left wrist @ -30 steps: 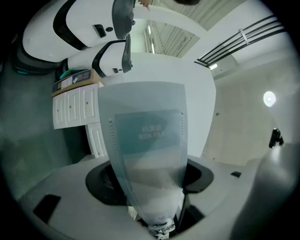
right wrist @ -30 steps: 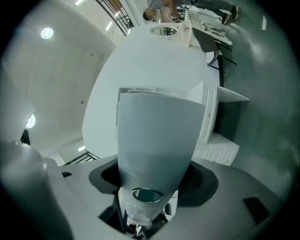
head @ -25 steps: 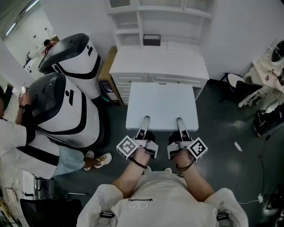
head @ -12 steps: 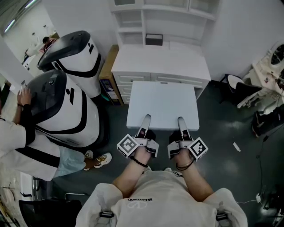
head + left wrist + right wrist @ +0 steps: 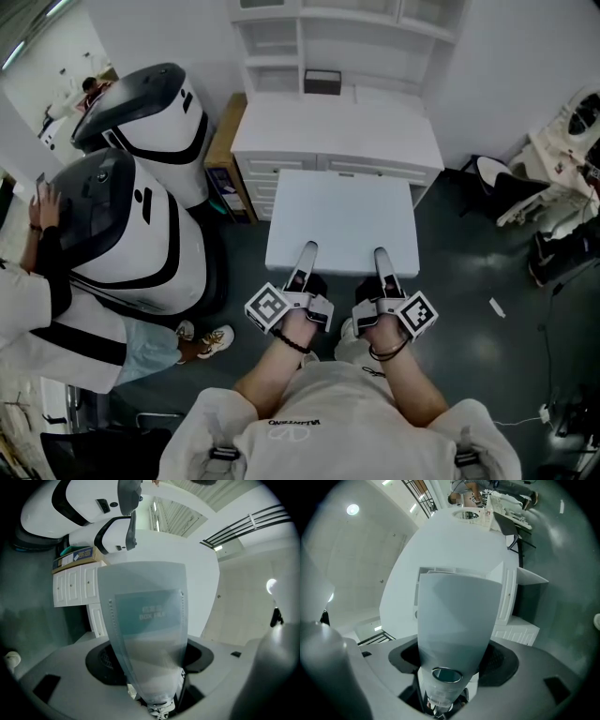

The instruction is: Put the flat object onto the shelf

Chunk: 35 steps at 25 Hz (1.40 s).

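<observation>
The flat object (image 5: pixel 342 220) is a wide white panel held level in the air in front of me. Both grippers hold it by its near edge. My left gripper (image 5: pixel 306 258) is shut on the edge left of centre, one finger lying on top of the panel. My right gripper (image 5: pixel 382 261) is shut on it right of centre in the same way. In the left gripper view a grey finger (image 5: pixel 145 620) lies along the white panel (image 5: pixel 204 578). The right gripper view shows the same panel (image 5: pixel 440 545) past its finger (image 5: pixel 454 620). The white shelf unit (image 5: pixel 328 33) stands ahead, above a white cabinet (image 5: pixel 337 131).
A small black box (image 5: pixel 322 82) sits at the back of the cabinet top. Two large white-and-black machines (image 5: pixel 122 216) stand close on the left, with a person (image 5: pixel 37 281) beside them. A chair and equipment (image 5: pixel 511 187) are at the right on dark floor.
The panel and both grippers keep their hold and place. The person at the left has shifted a little.
</observation>
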Tool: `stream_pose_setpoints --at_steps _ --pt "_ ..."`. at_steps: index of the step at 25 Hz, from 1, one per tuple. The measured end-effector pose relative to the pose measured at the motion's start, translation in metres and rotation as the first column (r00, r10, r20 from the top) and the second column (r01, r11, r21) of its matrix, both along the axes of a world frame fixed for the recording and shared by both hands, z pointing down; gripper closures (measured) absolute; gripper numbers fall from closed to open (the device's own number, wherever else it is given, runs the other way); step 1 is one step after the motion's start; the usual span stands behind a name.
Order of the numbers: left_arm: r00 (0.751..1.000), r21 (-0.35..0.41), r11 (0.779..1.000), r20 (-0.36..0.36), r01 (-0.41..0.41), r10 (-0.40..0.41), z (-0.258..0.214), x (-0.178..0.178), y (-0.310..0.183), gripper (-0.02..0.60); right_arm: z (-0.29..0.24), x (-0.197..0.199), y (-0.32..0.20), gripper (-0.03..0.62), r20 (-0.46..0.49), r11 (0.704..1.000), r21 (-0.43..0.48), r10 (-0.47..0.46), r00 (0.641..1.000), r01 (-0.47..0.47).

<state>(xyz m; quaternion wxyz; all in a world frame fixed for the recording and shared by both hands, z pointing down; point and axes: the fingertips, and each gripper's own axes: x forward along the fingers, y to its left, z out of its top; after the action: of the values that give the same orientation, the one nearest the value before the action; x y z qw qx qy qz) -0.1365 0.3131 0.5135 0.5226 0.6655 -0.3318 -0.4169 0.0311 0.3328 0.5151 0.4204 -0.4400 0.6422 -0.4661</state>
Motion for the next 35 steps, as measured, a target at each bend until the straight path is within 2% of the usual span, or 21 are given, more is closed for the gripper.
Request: stream_pose_setpoints --at_steps 4,7,15,25,28,35 --pt "0.999 0.003 1.000 0.037 -0.001 0.001 0.005 0.006 -0.016 0.276 0.004 0.008 -0.015 0.272 0.010 1.000 -0.001 0.003 1.000 -0.003" --pt "1.000 0.015 1.000 0.015 0.004 -0.004 -0.001 0.013 -0.036 0.276 0.005 0.013 -0.036 0.272 0.018 1.000 -0.004 -0.004 1.000 0.004" --pt "0.998 0.001 0.999 0.056 0.038 -0.038 -0.003 0.039 -0.110 0.276 0.000 0.041 -0.117 0.272 0.033 0.999 0.010 -0.042 0.999 0.041" --pt "0.992 0.024 0.996 0.091 0.090 -0.091 -0.011 0.077 -0.187 0.275 -0.004 0.079 -0.204 0.273 0.045 0.994 0.019 -0.106 0.993 0.105" --pt "0.993 0.024 0.995 0.077 0.092 -0.094 -0.014 0.088 -0.203 0.275 -0.008 0.089 -0.223 0.273 0.047 0.993 0.030 -0.113 0.993 0.111" --pt "0.992 0.015 0.996 0.095 0.085 -0.086 -0.013 0.100 -0.235 0.273 -0.002 0.100 -0.250 0.272 0.077 0.994 0.012 -0.113 0.991 0.112"
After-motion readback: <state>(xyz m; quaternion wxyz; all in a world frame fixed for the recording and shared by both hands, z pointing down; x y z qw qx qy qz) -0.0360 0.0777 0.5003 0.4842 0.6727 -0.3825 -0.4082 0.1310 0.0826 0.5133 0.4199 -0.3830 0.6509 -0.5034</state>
